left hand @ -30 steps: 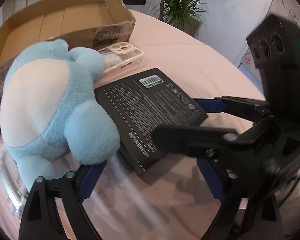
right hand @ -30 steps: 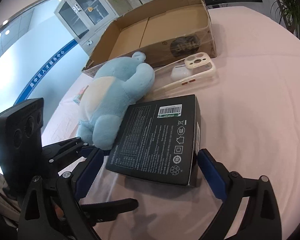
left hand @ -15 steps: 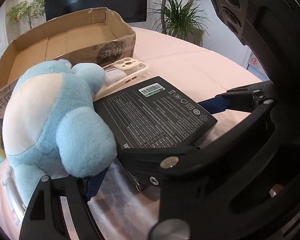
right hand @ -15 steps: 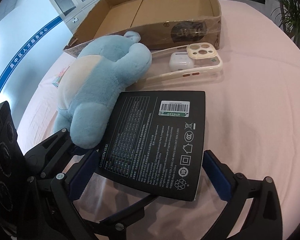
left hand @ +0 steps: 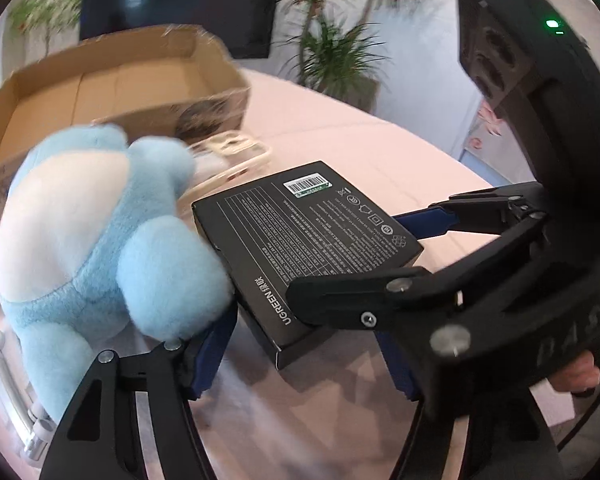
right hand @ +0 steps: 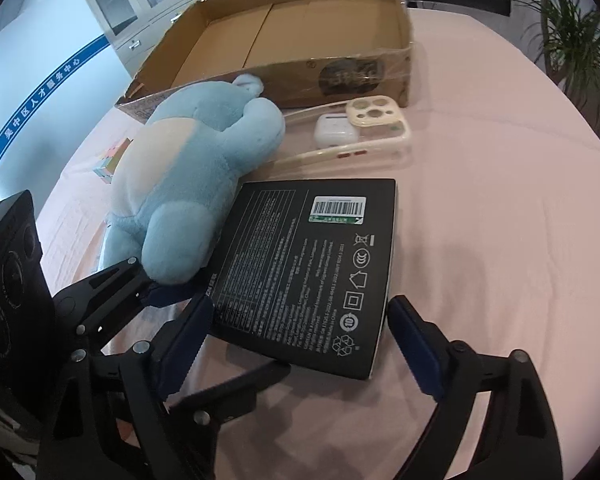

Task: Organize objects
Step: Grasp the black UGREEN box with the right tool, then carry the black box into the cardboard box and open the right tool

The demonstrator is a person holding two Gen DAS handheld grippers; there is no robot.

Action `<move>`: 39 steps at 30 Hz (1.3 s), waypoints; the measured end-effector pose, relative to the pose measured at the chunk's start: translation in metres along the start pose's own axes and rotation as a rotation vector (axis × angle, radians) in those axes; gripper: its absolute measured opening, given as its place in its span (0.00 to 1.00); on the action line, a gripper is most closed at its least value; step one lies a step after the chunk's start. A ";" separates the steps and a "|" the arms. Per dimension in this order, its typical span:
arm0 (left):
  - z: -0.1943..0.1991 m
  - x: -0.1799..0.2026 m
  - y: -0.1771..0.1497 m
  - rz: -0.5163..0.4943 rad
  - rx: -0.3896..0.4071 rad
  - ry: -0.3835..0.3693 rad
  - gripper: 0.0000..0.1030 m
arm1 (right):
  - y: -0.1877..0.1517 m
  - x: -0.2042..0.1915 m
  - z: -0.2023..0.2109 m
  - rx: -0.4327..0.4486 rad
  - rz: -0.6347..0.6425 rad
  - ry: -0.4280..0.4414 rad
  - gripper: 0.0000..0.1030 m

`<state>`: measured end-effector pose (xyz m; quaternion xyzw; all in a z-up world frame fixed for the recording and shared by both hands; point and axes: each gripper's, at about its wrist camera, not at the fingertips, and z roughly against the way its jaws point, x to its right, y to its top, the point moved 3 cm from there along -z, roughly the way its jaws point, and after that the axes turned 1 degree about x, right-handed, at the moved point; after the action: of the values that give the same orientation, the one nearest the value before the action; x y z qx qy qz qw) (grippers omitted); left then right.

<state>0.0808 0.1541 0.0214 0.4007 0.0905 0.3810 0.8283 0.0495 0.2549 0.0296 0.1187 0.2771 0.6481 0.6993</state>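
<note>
Both tools, left (left hand: pixel 304 344) and right (right hand: pixel 296 336), angle downward, jaws closing.

Plush toy (right hand: pixel 188 184) crowds black box's (right hand: pixel 304 264) left; right side clear.

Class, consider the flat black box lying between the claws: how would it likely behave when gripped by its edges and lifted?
The black box looks stiff: crisp straight edges, so it should hold shape. Its smooth printed surface may slip on the pads. Being flat, it is unlikely to roll; the plush toy leaning against it might shift.
</note>
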 end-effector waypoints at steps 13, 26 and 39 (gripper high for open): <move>0.039 0.042 0.017 -0.163 0.111 0.045 0.64 | -0.026 0.007 0.047 0.142 -0.090 0.115 0.82; 0.077 0.032 0.041 -0.222 0.189 0.162 0.64 | -0.005 -0.019 0.061 0.234 -0.051 0.175 0.81; 0.115 -0.008 0.087 -0.186 0.276 0.278 0.64 | 0.060 -0.068 0.075 0.308 0.067 0.193 0.74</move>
<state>0.0791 0.1135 0.1603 0.4438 0.2920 0.3384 0.7767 0.0391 0.2113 0.1388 0.1709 0.4348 0.6293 0.6210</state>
